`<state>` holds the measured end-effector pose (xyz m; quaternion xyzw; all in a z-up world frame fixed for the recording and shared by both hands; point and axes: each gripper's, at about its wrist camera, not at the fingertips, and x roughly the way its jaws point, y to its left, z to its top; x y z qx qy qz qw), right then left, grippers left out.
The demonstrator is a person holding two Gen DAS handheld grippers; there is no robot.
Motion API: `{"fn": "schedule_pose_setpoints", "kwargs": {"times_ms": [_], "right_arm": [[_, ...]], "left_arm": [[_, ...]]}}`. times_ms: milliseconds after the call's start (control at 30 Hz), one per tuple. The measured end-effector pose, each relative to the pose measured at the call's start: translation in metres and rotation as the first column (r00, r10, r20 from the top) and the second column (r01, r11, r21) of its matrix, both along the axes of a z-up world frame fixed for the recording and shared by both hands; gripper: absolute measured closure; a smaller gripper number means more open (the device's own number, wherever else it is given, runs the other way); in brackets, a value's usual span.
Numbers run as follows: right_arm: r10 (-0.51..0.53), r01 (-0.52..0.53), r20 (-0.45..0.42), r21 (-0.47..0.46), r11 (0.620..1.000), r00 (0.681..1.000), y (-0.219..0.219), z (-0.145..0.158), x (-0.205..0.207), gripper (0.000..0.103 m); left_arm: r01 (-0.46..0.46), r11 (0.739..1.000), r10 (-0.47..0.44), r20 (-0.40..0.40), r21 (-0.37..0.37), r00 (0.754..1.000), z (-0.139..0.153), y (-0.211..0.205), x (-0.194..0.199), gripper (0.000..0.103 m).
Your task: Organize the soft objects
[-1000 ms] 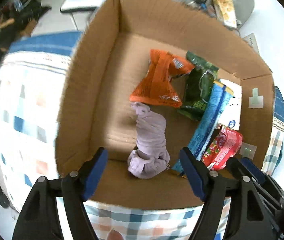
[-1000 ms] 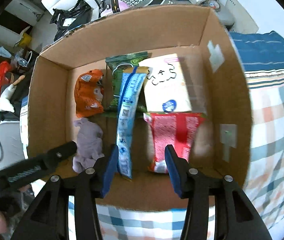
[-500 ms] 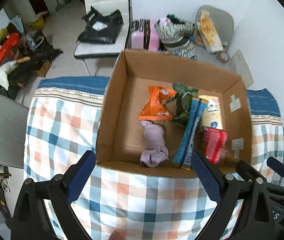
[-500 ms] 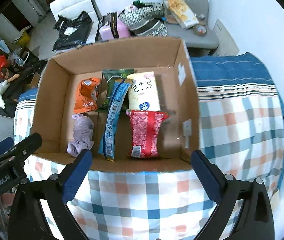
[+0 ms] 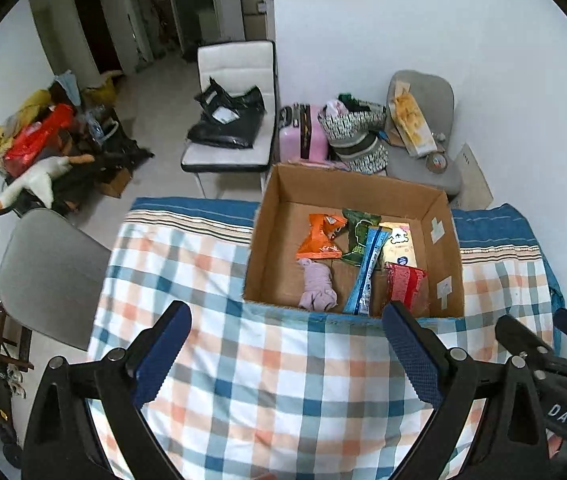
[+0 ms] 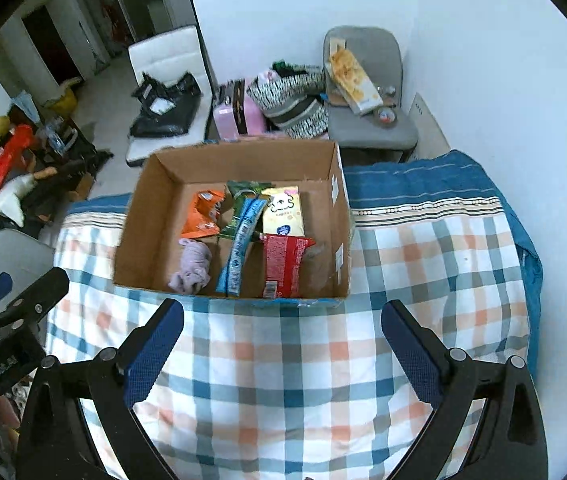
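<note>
Left wrist view showed both the left gripper [image 5: 285, 354] and right gripper [image 6: 281, 354] had withdrawn from the cardboard box [image 5: 267, 236], jaws wide and empty, so the packing was probably finished.

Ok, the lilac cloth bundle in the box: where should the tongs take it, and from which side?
Probably from straight above, with the left tongs, now open and nearer that side. Grip the lilac cloth bundle across its narrower middle: it lies lengthwise on the cardboard box floor, bunched wider at its near end, and the blue packet lies close on its right.
</note>
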<state>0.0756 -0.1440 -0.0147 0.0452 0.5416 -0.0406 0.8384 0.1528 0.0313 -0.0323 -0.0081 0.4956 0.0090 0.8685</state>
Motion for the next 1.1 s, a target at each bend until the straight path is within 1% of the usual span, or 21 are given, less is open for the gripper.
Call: {"fn": "schedule_pose_setpoints", "kwargs": {"times_ms": [67,233,300,467,567,700,800,967,1100], "right_arm": [[-0.001,0.001,0.034,0.005,1.0,0.999,-0.002,0.018,-0.019,0.002],[0.004,-0.005,0.105,0.005,1.0,0.994,-0.002,0.052,-0.062,0.002],[0.013,-0.013,0.131,0.0,1.0,0.991,-0.001,0.067,-0.08,0.002],[0.03,-0.029,0.181,-0.006,1.0,0.983,-0.002,0.102,-0.114,0.002],[0.042,-0.038,0.208,-0.025,0.999,0.977,-0.002,0.12,-0.129,0.002],[0.045,-0.04,0.237,-0.026,0.999,0.97,-0.005,0.14,-0.143,0.002],[0.049,-0.041,0.252,-0.04,0.998,0.966,-0.007,0.15,-0.15,0.002],[0.061,-0.051,0.254,-0.045,0.998,0.965,-0.01,0.158,-0.158,0.002],[0.059,-0.048,0.256,-0.047,0.998,0.965,-0.009,0.157,-0.16,0.002]], "left_arm": [[-0.001,1.0,0.001,0.038,0.003,0.999,0.016,0.003,-0.018,0.005],[0.01,1.0,-0.01,0.1,0.001,0.995,0.049,0.005,-0.056,0.005],[0.013,1.0,-0.014,0.129,0.01,0.992,0.063,0.005,-0.072,0.005],[0.036,0.999,-0.036,0.149,0.004,0.988,0.087,0.003,-0.097,0.005],[0.041,0.999,-0.04,0.163,0.002,0.986,0.098,0.005,-0.109,0.005],[0.032,0.999,-0.032,0.182,0.004,0.983,0.111,0.006,-0.121,0.005],[0.028,1.0,-0.029,0.186,0.011,0.982,0.116,0.006,-0.128,0.005],[0.028,1.0,-0.029,0.184,0.012,0.983,0.117,0.005,-0.133,0.005],[0.027,1.0,-0.029,0.18,0.016,0.983,0.118,0.005,-0.137,0.005]]}}
